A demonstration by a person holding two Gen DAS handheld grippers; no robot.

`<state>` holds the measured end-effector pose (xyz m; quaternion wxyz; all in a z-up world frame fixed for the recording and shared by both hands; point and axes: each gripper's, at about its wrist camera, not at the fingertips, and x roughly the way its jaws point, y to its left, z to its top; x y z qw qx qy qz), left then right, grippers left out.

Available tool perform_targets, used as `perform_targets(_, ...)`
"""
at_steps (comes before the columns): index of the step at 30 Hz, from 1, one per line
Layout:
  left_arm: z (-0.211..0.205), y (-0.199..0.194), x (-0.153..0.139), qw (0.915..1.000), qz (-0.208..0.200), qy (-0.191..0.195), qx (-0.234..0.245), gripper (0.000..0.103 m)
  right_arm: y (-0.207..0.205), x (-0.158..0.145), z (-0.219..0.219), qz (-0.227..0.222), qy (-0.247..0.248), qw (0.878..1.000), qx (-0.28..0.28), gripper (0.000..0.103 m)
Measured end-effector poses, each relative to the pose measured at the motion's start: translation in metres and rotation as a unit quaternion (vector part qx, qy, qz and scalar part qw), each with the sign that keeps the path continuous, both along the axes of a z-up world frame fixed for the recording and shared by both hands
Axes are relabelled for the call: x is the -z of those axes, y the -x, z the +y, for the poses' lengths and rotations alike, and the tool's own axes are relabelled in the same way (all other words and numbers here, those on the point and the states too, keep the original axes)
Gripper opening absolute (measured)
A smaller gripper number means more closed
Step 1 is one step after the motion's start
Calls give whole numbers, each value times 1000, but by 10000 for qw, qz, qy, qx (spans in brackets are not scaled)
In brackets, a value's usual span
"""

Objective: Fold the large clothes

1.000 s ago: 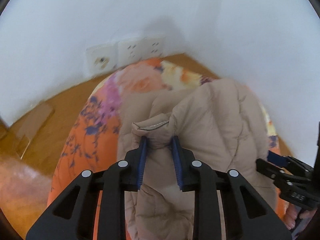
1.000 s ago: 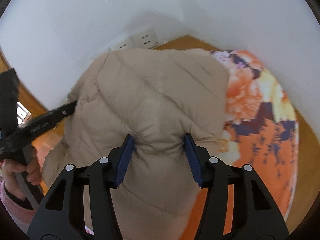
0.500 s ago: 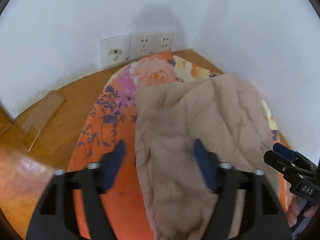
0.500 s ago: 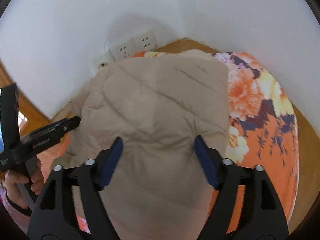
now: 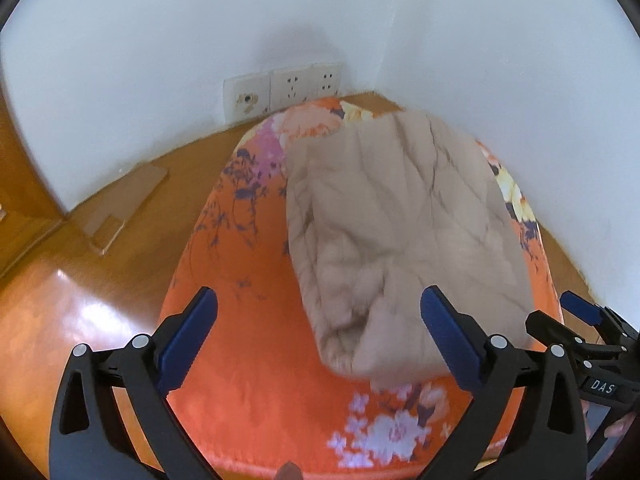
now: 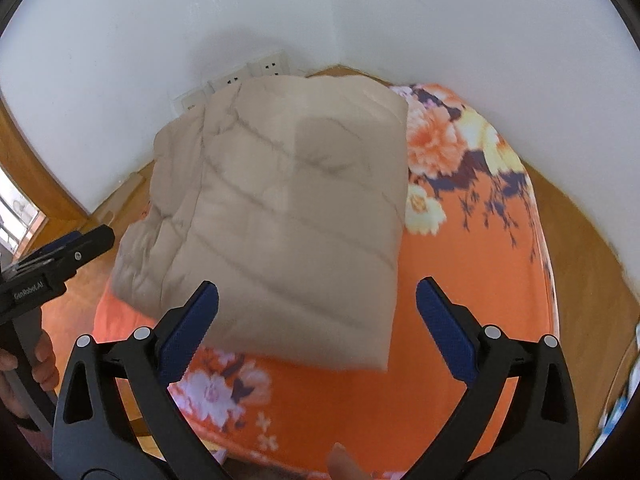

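Note:
A beige quilted puffer garment (image 5: 400, 232) lies folded into a thick rectangular bundle on an orange floral blanket (image 5: 248, 272). It also shows in the right wrist view (image 6: 288, 216). My left gripper (image 5: 318, 320) is open wide and empty, pulled back from the bundle's near left corner. My right gripper (image 6: 318, 316) is open wide and empty, just short of the bundle's near edge. The right gripper's tip shows at the right edge of the left wrist view (image 5: 580, 312), and the left one at the left edge of the right wrist view (image 6: 76, 252).
The blanket (image 6: 480, 264) covers a pad on a wooden floor (image 5: 80, 280) in a corner of white walls. Wall sockets (image 5: 284, 92) sit low behind it. A flat cardboard piece (image 5: 124, 208) lies on the floor at left.
Both grippers let go of the garment, opened wide and drew back. The garment dropped flat onto the blanket as a folded bundle.

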<state>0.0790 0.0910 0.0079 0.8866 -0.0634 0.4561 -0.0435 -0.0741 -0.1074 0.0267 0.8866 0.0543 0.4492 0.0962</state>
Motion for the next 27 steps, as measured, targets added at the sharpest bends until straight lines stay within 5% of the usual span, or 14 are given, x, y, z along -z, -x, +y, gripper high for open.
perform_targets(13, -32, 36, 26, 9964, 577, -387, 482, 97, 42, 39, 3, 722, 4, 9964, 448, 98)
perform_targets(27, -27, 38, 43, 9955, 818, -379, 300, 97, 51, 37, -2, 735, 185, 9952, 616, 98)
